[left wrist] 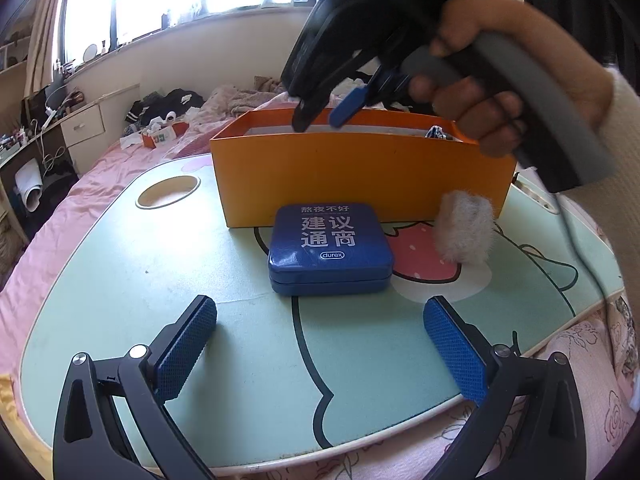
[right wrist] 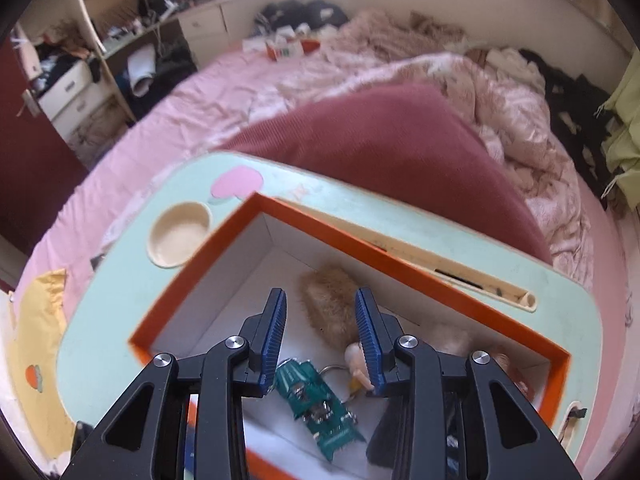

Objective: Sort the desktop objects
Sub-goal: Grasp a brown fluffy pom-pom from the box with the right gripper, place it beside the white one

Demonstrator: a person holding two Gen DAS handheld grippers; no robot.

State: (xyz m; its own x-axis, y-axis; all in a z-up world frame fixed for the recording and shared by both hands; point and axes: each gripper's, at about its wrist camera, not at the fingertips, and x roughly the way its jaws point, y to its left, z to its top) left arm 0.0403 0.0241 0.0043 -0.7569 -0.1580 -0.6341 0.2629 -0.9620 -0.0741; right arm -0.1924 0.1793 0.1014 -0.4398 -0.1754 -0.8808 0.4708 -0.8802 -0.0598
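Right gripper [right wrist: 320, 320] tilts steeply down over the open orange box [left wrist: 360, 168], held by a hand [left wrist: 480, 96] wrapped round the grey handle at 1 o'clock in the left view; its fingers are partly closed with a gap, nothing pinched between them. Inside the box lie a tan furry toy [right wrist: 330, 304], a teal toy car [right wrist: 316, 404] and a small keyring figure [right wrist: 356, 360]. Left gripper [left wrist: 320, 340] sits low at 6 o'clock over the green lap table [left wrist: 140, 280], fingers wide apart and empty, with the blue tin [left wrist: 330, 248] dead ahead touching the box front and a white fluffy pad [left wrist: 466, 232] at its 3 o'clock.
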